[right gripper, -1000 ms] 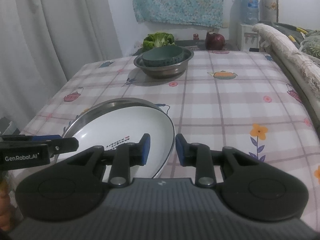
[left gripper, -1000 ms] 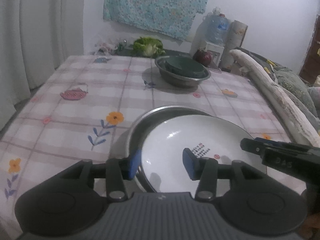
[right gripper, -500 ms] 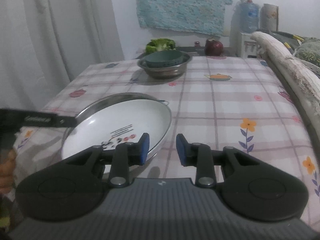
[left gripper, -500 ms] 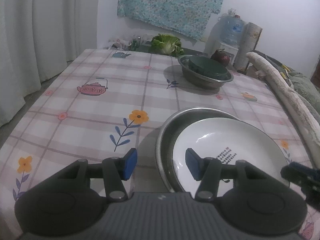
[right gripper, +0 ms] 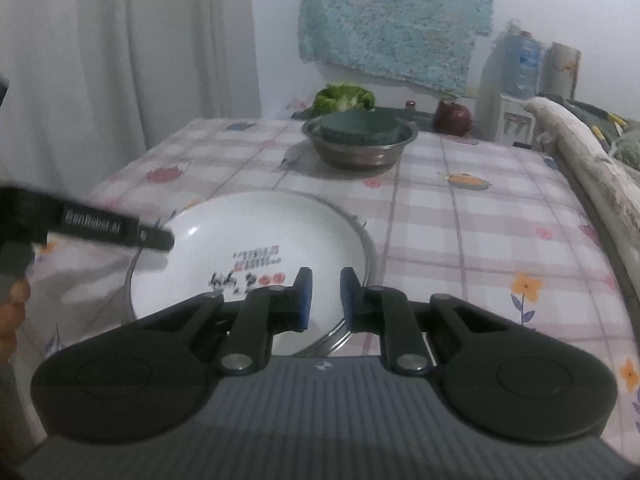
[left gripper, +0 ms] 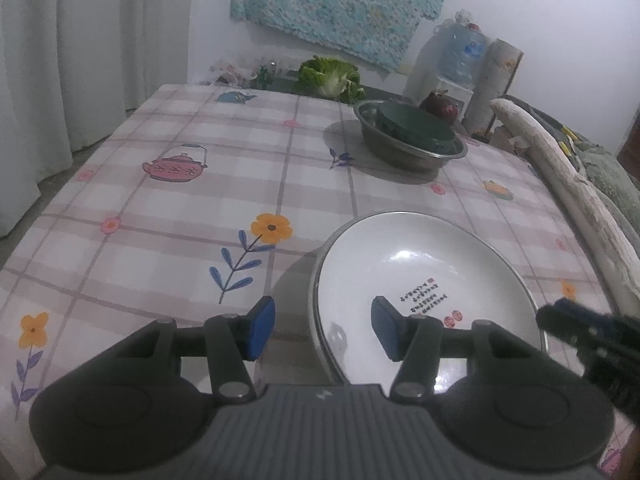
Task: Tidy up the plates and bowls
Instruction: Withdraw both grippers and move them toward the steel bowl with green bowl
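While the left gripper is hovering with its fingers spread wide and empty across the near-left rim, the white plate is lying nested in a steel plate on the tabletop. Farther right, the right gripper is holding nothing, fingers slightly parted. Beyond, a green bowl is sitting inside a steel bowl, so both stacks are looking finished.
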`<action>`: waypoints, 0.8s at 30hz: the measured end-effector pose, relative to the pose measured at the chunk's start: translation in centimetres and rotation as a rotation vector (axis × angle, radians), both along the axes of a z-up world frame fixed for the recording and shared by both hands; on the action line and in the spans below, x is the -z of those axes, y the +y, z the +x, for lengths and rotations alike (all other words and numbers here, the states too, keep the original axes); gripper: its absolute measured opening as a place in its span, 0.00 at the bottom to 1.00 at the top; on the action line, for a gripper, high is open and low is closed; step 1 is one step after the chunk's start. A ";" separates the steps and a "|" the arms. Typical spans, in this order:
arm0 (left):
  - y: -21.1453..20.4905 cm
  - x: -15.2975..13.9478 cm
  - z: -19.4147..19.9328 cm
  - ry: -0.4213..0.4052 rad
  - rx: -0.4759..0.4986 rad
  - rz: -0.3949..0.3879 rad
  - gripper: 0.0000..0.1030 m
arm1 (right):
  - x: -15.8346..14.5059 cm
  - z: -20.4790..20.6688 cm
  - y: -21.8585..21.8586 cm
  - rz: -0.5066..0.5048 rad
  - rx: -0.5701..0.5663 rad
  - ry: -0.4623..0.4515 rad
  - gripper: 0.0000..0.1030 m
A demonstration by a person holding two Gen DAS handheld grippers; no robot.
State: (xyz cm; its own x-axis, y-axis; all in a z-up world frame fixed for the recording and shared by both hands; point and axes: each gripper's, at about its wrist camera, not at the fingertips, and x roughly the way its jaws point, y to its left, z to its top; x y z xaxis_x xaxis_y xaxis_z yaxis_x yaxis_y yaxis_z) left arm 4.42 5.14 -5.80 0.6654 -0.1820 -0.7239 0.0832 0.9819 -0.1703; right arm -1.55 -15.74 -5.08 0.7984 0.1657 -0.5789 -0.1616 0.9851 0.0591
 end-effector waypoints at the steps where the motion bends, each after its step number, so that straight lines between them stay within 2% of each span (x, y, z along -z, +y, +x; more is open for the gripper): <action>1: -0.1 0.2 0.4 0.012 0.007 -0.001 0.54 | -0.1 0.4 -0.6 0.026 0.018 0.006 0.23; 2: -0.2 0.3 0.7 0.021 0.013 -0.002 0.54 | 0.0 0.7 -1.2 0.049 0.037 0.012 0.33; 4: -0.4 0.6 1.3 0.035 0.023 -0.008 0.54 | 0.4 1.6 -2.5 0.117 0.077 0.036 0.46; 8: -0.8 1.0 2.4 0.060 0.040 -0.027 0.54 | 2.2 4.1 -5.1 0.290 0.123 0.131 0.47; 12: -1.3 1.3 2.9 0.076 0.064 -0.034 0.56 | 3.9 5.8 -5.8 0.391 0.112 0.209 0.46; 16: -1.8 1.3 2.9 0.081 0.062 -0.011 0.58 | 3.7 5.9 -4.9 0.397 0.053 0.215 0.37; 19: -2.2 1.2 2.9 0.087 0.053 0.000 0.58 | 3.5 5.8 -4.4 0.352 0.036 0.211 0.37; 24: -2.9 1.1 2.5 0.103 0.064 -0.012 0.59 | 3.2 5.5 -5.2 0.352 0.037 0.218 0.37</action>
State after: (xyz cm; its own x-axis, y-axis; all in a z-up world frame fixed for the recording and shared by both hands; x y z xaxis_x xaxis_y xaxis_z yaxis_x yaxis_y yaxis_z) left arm 6.88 2.27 -6.91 0.5740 -0.2312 -0.7855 0.1273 0.9728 -0.1933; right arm 3.95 -20.98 -8.29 0.6725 0.3578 -0.6479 -0.0733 0.9033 0.4227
